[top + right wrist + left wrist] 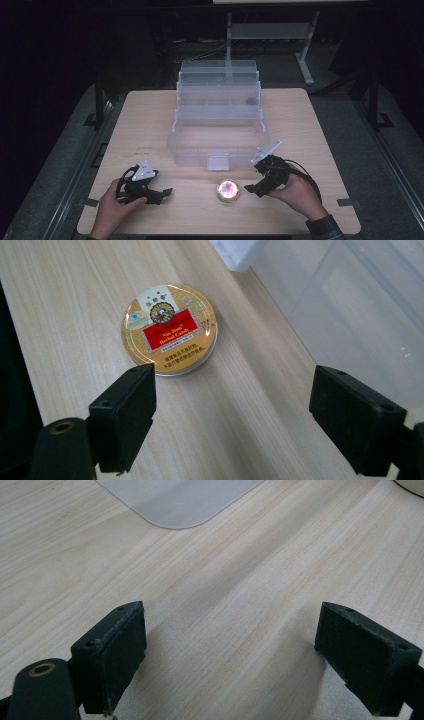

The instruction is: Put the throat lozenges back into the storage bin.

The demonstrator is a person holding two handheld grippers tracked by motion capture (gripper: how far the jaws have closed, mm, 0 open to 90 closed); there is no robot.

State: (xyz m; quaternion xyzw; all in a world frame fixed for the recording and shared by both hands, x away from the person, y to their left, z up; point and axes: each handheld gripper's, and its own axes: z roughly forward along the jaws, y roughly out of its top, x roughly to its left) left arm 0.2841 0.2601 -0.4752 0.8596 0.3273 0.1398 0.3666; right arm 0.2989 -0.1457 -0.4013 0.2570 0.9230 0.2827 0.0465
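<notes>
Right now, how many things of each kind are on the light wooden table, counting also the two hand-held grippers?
Round gold candy tin with red label: 1
Clear plastic tiered storage box, opened: 1
Black two-jaw grippers: 2, the left gripper and the right gripper, both open
Total: 4

object: small round gold metal tin [169, 330] with a red label and printed lettering on its lid
state: lid on, closed
pose: lying flat, lid facing up
place: on the light wooden table, just before the clear plastic box's front latch
</notes>
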